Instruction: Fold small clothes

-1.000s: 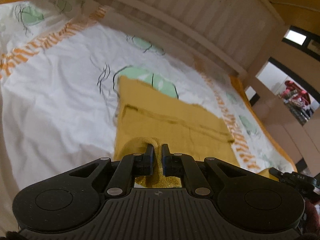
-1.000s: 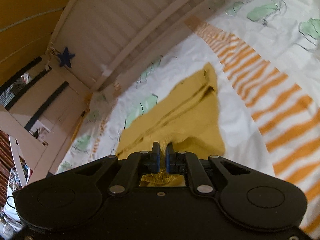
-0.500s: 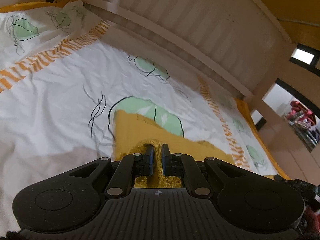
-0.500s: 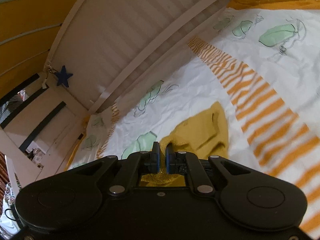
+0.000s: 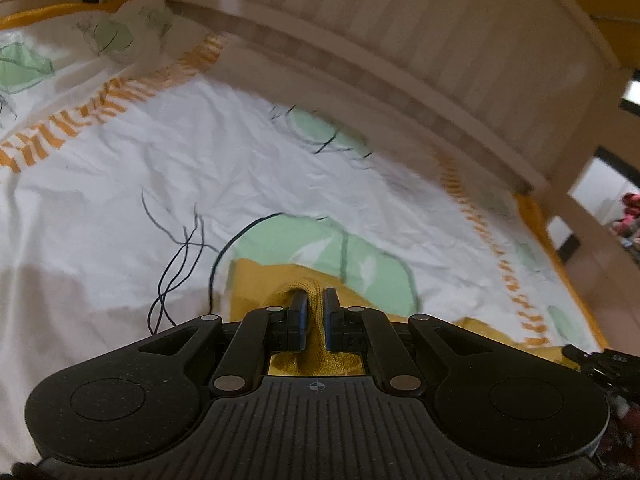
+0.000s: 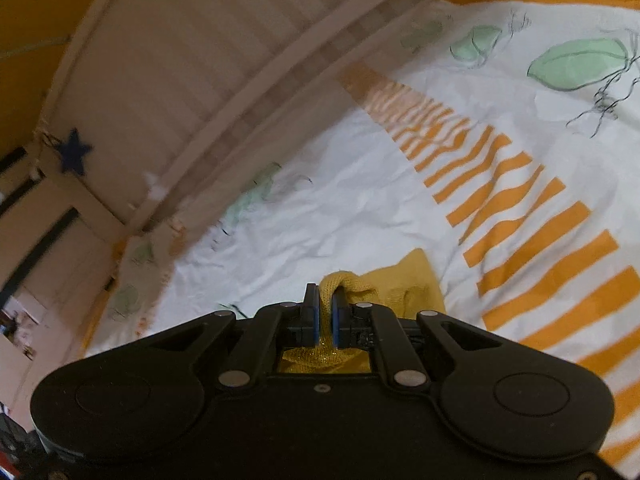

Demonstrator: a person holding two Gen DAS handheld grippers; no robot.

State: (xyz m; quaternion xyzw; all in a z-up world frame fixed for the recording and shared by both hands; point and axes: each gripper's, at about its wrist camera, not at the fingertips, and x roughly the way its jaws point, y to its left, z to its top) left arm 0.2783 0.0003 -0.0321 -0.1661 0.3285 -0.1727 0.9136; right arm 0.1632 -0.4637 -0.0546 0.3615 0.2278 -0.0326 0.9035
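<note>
A mustard-yellow knitted garment (image 5: 256, 284) lies on the white printed bed sheet (image 5: 280, 168). My left gripper (image 5: 315, 300) is shut on a bunched edge of it, and cloth shows between and behind the fingers. In the right wrist view my right gripper (image 6: 325, 300) is shut on another edge of the same garment (image 6: 404, 284), with a rolled hem curling over the fingertips. Most of the garment is hidden under both grippers.
The sheet has green leaf prints and orange striped bands (image 6: 520, 216). A slatted white bed rail (image 5: 400, 40) runs along the far side of the bed. A dark blue star (image 6: 74, 156) hangs on the bed frame. A doorway (image 5: 600, 188) is at the far right.
Both grippers have carried the held edges forward over the garment toward the bed rail. Much less yellow cloth shows ahead of the fingers than a second ago.
</note>
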